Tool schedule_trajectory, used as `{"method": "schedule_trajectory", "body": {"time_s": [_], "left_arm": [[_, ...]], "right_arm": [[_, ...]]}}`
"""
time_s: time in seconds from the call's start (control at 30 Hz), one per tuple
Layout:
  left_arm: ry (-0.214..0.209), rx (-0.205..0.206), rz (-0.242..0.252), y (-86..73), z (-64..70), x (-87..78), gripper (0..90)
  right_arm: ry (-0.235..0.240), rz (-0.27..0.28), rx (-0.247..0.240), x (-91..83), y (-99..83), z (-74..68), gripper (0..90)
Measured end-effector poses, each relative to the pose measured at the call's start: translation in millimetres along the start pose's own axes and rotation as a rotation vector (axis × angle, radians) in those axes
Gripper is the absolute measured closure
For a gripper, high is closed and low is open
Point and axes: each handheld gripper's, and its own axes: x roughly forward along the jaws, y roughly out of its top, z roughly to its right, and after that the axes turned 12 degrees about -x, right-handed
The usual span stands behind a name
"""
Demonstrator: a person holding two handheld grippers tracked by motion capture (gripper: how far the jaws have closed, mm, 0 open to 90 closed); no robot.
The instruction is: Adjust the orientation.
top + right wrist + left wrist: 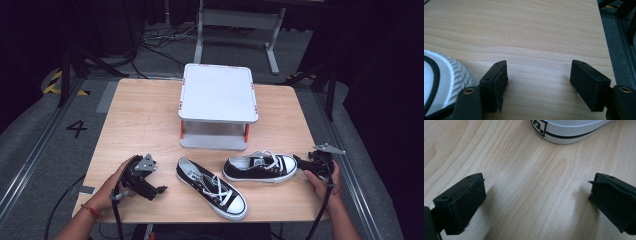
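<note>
Nothing has been picked up yet: both shoes lie flat on the wooden table [140,115] in front of a small white stand [218,92], whose top and lower shelf hold nothing, so whatever is to be done with the pair looks to be at its very start. In the high view, the near shoe [212,187] lies at an angle close to the person's edge of the table, heel pointing toward the left gripper [159,190] and toe toward the table's front edge. The far shoe [260,168] lies lengthwise, with its white toe cap pointing toward the right gripper [299,160]. The left gripper's jaws stand wide apart with only bare wood between them; in the left gripper view, the near shoe's heel [564,131] sits ahead of the jaws and a little to one side, apart from both pads. The right gripper's jaws are likewise spread wide and grasp nothing; in the right gripper view, the ribbed toe cap of the far shoe [447,82] lies just outside one jaw, very close to it, though it is hard to tell whether they touch. Judging from this, the work still ahead is everything: closing on each shoe, lifting it and setting it wherever it belongs.
</note>
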Motion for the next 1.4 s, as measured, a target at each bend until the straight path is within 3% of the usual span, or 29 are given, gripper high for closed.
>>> {"method": "schedule_trajectory", "body": {"time_s": [0.33, 0.43, 0.5, 0.53, 0.63, 0.8, 0.97, 1.17, 1.4], "left_arm": [[-0.006, 0.011, 0.017, -11.1, 4.4, -9.7, 6.9], [-0.009, 0.01, -0.008, -9.8, 5.5, -11.8, 9.4], [-0.024, 0.06, -0.043, -7.1, 6.2, -15.2, 11.6], [-0.014, 0.079, -0.046, -6.3, 8.5, -17.0, 18.2], [-0.043, 0.111, -0.076, -1.5, 15.4, -18.5, 19.5], [-0.067, 0.17, -0.036, 17.0, 33.7, -31.4, 21.8], [-0.096, 0.253, 0.015, 39.8, 55.7, -38.5, 25.0], [-0.097, 0.342, -0.009, 61.3, 78.1, -26.3, 30.2], [-0.119, 0.36, -0.041, 75.0, 81.1, -4.0, 35.5]], "right_arm": [[-0.005, 0.0, 0.002, -0.5, -0.4, -0.6, 30.9], [-0.006, -0.001, 0.003, -1.4, -1.0, -1.4, 30.8], [-0.005, -0.001, 0.002, -1.8, -1.3, -1.7, 30.9], [-0.004, -0.001, 0.002, -1.7, -1.3, -1.5, 30.7], [-0.002, -0.001, 0.002, -1.4, -1.1, -1.3, 30.6], [-0.002, 0.0, 0.002, -1.7, -1.4, -1.4, 30.6], [-0.005, -0.001, 0.003, -2.0, -1.6, -1.6, 30.6], [-0.005, -0.002, 0.002, -2.1, -1.6, -1.7, 30.6], [-0.005, -0.002, 0.002, -2.1, -1.6, -1.6, 30.6]]}}
